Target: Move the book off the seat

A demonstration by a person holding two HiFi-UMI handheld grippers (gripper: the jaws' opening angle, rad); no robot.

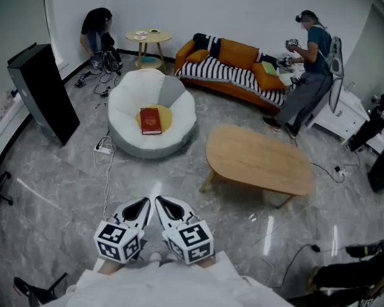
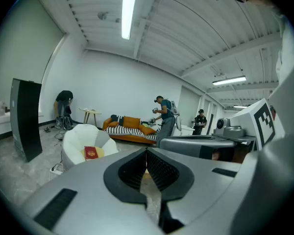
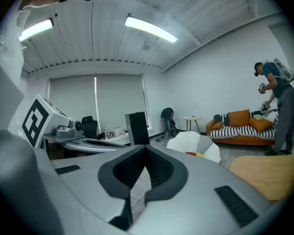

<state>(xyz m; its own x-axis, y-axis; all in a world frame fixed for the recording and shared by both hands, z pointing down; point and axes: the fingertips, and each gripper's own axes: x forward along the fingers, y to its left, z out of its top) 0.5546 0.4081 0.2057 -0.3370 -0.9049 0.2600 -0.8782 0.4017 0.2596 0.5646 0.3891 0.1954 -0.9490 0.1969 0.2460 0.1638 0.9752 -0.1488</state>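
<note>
A red book (image 1: 150,121) lies flat on a yellow cushion in the hollow of a white beanbag seat (image 1: 128,104), a few steps ahead across the floor. My left gripper (image 1: 144,204) and right gripper (image 1: 161,203) are held side by side close to my body, far short of the seat, tips nearly touching each other. Both are shut with nothing between the jaws. In the left gripper view the book (image 2: 91,152) shows left of the closed left gripper (image 2: 147,153). The right gripper view has the book (image 3: 191,153) just right of the closed right gripper (image 3: 146,149).
An oval wooden table (image 1: 259,160) stands right of the seat. Behind are an orange sofa (image 1: 233,62) with a person (image 1: 307,69) standing at it, a small round table (image 1: 148,38) and a crouching person (image 1: 97,31). A black cabinet (image 1: 41,91) stands left; a power strip (image 1: 104,149) and cables lie by the seat.
</note>
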